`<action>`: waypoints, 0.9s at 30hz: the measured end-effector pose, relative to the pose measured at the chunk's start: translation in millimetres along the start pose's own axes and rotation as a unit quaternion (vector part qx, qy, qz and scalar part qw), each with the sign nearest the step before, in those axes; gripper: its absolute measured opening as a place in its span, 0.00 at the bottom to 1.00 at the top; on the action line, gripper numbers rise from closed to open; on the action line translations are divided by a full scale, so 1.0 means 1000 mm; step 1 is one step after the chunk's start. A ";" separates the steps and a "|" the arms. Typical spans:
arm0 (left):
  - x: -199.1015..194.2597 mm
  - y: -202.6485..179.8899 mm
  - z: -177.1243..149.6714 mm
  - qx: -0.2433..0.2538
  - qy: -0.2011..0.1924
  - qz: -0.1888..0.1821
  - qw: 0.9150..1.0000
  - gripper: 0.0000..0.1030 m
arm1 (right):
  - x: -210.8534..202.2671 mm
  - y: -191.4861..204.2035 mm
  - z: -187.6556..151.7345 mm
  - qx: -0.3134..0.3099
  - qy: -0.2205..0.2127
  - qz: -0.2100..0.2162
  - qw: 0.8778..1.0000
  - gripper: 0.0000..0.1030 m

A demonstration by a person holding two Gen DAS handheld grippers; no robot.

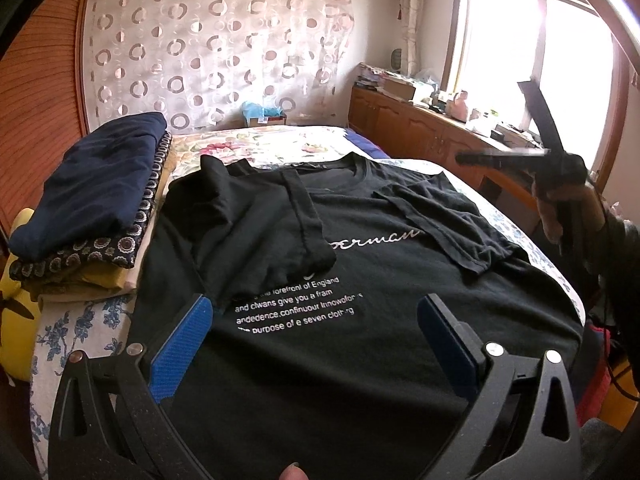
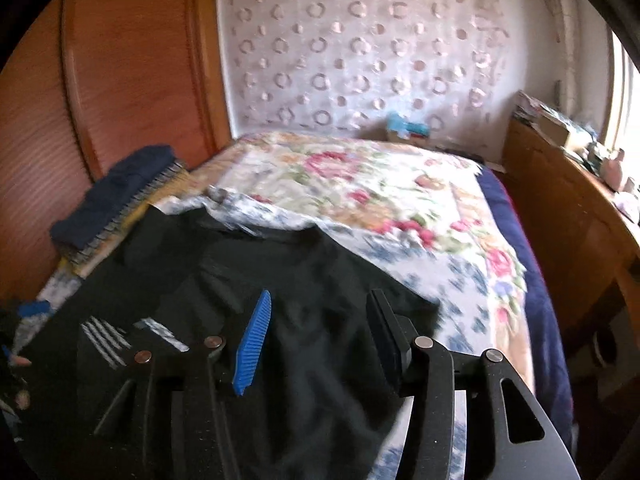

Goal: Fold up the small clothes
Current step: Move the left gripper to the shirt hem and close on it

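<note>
Across the bed, black T-shirt (image 1: 360,280) print half-covered by sleeve, both grippers wide, right view blurred.

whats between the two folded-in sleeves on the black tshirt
In the left wrist view, bare black t-shirt chest with white script lettering lies between the left sleeve and right sleeve.

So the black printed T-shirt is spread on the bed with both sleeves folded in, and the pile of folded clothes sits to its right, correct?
Not quite. In the left wrist view the pile of folded clothes, topped by a navy garment, sits to the left of the black printed T-shirt, not the right. The shirt does lie spread on the floral bed cover with both sleeves folded in.
</note>
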State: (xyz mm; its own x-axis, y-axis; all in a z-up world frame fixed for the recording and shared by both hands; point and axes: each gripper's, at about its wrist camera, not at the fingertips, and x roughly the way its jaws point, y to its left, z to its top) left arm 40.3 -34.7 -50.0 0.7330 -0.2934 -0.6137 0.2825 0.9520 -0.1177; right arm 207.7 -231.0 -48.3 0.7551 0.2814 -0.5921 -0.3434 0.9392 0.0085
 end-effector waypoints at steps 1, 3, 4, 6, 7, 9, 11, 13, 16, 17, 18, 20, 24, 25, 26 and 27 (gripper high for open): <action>0.000 0.001 0.001 0.000 0.000 0.002 1.000 1.00 | 0.005 -0.004 -0.005 0.003 0.011 -0.005 1.000 0.50; 0.001 0.006 0.003 0.001 0.001 0.008 1.000 1.00 | 0.019 -0.013 -0.019 0.010 0.036 -0.025 0.999 0.50; 0.002 0.009 0.004 0.001 0.001 0.013 1.000 1.00 | 0.027 -0.016 -0.025 0.014 0.049 -0.036 0.998 0.50; 0.003 0.015 0.007 0.001 0.002 0.020 1.000 1.00 | 0.042 -0.025 -0.035 0.030 0.072 -0.047 0.996 0.50; 0.004 0.018 0.008 0.002 0.003 0.024 1.000 1.00 | 0.049 -0.029 -0.040 0.041 0.080 -0.049 0.995 0.50; 0.005 0.026 0.011 0.003 0.002 0.032 0.999 1.00 | 0.058 -0.031 -0.046 0.051 0.089 -0.046 0.994 0.50; 0.006 0.036 0.016 0.004 0.003 0.039 0.999 1.00 | 0.065 -0.031 -0.049 0.055 0.096 -0.049 0.993 0.50; 0.007 0.046 0.021 0.004 0.006 0.044 0.999 1.00 | 0.070 -0.028 -0.052 0.051 0.101 -0.050 0.992 0.50; 0.011 0.059 0.031 0.008 0.010 0.054 0.998 0.99 | 0.073 -0.020 -0.052 0.047 0.096 -0.052 0.993 0.50; 0.013 0.063 0.035 0.010 0.011 0.059 0.998 0.97 | 0.068 -0.034 -0.053 0.049 0.093 -0.050 0.993 0.50; 0.015 0.067 0.039 0.012 0.013 0.062 0.998 0.96 | 0.068 -0.036 -0.053 0.049 0.089 -0.050 0.994 0.50; 0.019 0.074 0.048 0.014 0.018 0.063 0.998 0.89 | 0.061 -0.041 -0.055 0.045 0.082 -0.053 0.994 0.50; 0.034 0.082 0.068 0.026 0.033 0.067 0.997 0.74 | 0.060 -0.041 -0.056 0.044 0.081 -0.054 0.994 0.50; 0.040 0.083 0.073 0.031 0.037 0.069 0.996 0.69 | 0.060 -0.040 -0.057 0.044 0.081 -0.054 0.994 0.50; 0.044 0.084 0.077 0.034 0.041 0.071 0.996 0.63 | 0.061 -0.040 -0.057 0.043 0.081 -0.054 0.994 0.50; 0.050 0.085 0.082 0.037 0.046 0.077 0.995 0.61 | 0.061 -0.040 -0.057 0.043 0.081 -0.055 0.994 0.50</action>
State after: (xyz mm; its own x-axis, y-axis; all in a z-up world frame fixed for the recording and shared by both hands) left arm 151.8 24.5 -26.8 0.7129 -0.1319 -0.6888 0.2188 0.9750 0.0397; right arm 235.8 -262.6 -130.5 0.6830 0.1469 -0.7155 -0.2094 0.9778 0.0009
